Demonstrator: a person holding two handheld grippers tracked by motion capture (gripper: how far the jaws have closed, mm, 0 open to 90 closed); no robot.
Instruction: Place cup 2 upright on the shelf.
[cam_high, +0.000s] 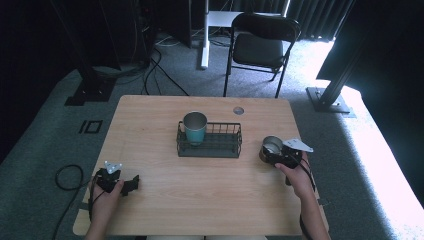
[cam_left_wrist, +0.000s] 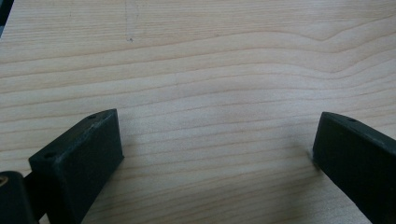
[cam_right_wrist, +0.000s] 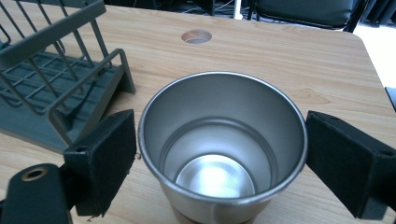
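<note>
the desk (cam_high: 200, 200) is a pale wood top with a round cable hole near its far edge, and most of it lies bare. near its middle sits a dark wire rack (cam_high: 209, 140) with a teal cup (cam_high: 195, 127) standing upright in its left end; the right part of the rack looks free. a steel cup (cam_right_wrist: 222, 149) stands upright on the desk to the right of the rack, near the right edge.

the right tool (cam_right_wrist: 222, 154) has its jaws spread on either side of that steel cup at rim height. the left pad sits just at the wall and the right one looks barely off it, so i judge it not yet clamped. the left tool (cam_left_wrist: 215, 158) rests low over bare wood at the near left, jaws wide apart and holding nothing.

the likely trouble is slip: the steel cup is smooth, shiny and round, with a thin rolled rim and an empty, mirror-bright inside. a grip this high could let it pivot or squirt out. if one pad touches first, it may shove the cup aside or tip it toward the desk edge. the rack's near corner is close too, so a sideways swing could knock it.
</note>
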